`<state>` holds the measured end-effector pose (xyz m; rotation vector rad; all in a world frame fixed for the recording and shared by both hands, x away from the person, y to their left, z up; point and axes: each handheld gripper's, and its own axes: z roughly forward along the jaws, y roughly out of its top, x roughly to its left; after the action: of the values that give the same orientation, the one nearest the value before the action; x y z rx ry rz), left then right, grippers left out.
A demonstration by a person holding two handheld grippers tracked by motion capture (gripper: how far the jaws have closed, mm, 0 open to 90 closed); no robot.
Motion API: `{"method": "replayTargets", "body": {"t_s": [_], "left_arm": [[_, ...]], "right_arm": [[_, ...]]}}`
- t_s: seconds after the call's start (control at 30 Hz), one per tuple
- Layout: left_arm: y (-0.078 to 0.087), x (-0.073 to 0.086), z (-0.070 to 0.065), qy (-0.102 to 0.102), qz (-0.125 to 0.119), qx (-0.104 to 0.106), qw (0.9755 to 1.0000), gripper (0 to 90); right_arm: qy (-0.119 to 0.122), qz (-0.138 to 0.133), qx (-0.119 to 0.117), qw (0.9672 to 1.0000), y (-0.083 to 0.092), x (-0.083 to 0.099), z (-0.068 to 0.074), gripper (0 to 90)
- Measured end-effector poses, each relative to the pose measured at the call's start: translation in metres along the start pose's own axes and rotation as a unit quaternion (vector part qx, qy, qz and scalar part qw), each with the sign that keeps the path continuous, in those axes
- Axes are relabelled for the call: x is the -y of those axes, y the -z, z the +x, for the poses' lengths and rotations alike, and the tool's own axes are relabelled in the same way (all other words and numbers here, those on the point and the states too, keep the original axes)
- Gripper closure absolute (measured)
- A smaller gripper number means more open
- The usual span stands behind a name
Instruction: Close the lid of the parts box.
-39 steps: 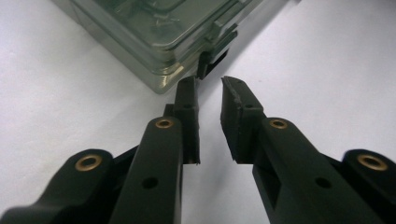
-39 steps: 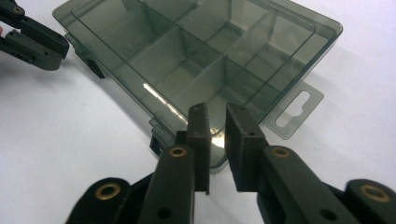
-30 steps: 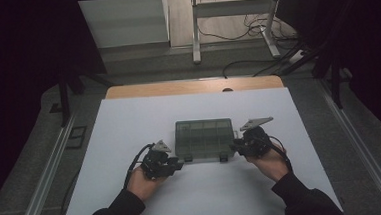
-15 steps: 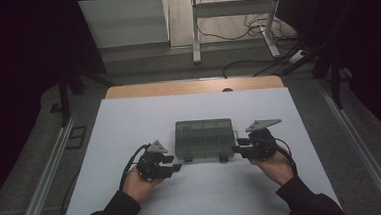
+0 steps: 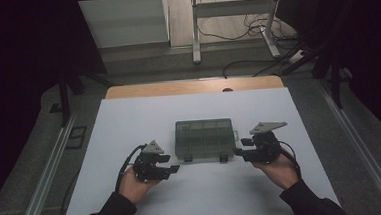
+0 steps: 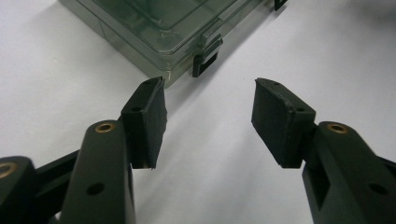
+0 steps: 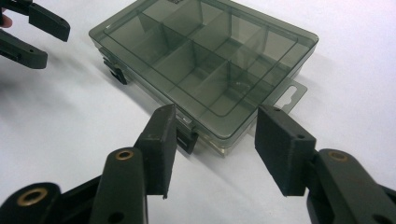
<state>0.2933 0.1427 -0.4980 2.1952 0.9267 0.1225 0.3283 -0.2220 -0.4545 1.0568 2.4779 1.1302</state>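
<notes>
Both grippers' fingers [image 6: 149, 112] opened, clear of the box [image 5: 204, 137].

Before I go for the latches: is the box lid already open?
No, the clear lid lies flat on the box with both black latches down.

- The high view is dim and contrasty: the white table sheet [image 5: 198, 187] glows pale grey while both flanks drop into near-black.
- Brightest patch sits at top centre, on the floor [image 5: 223, 20] behind the table, suggesting light from up there.
- That view is soft and slightly grainy; table edges splay outward toward the bottom, a wide-lens look.
- Left gripper view is evenly lit, white surface near blown out; the jaws are sharp, the clear box [image 6: 159, 32] slightly soft, a faint shadow under it.
- Right gripper view: crisp box [image 7: 205, 60], pale sheen on its lid, soft grey shadows at upper left; the nearest jaw bases blur at the bottom edge.
</notes>
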Motion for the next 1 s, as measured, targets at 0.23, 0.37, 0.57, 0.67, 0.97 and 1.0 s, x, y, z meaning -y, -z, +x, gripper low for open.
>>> {"method": "replayTargets", "body": {"t_s": [0.23,0.37,0.57,0.67,0.97,1.0], "left_arm": [[0.007,0.003,0.002,0.003,-0.005,-0.002,1.0000,41.5],[0.011,0.004,0.003,0.006,-0.008,-0.003,0.9999,39.8],[0.017,0.008,0.004,0.008,-0.010,-0.004,0.9999,36.5],[0.021,0.012,0.004,0.009,-0.014,-0.007,0.9998,34.6],[0.029,0.019,0.003,0.007,-0.020,-0.019,0.9996,25.1],[0.030,0.019,0.003,0.007,-0.021,-0.021,0.9995,24.2]], "right_arm": [[0.001,-0.008,0.004,1.0000,0.006,0.004,0.002,43.1],[-0.001,-0.008,0.004,1.0000,0.008,0.007,0.002,40.5],[-0.003,-0.011,0.008,0.9999,0.012,0.013,0.002,36.5],[-0.002,-0.010,0.010,0.9999,0.014,0.016,0.002,34.0],[-0.001,-0.006,0.012,0.9999,0.019,0.024,0.004,24.7],[-0.001,-0.008,0.013,0.9999,0.020,0.025,0.004,23.7]]}}
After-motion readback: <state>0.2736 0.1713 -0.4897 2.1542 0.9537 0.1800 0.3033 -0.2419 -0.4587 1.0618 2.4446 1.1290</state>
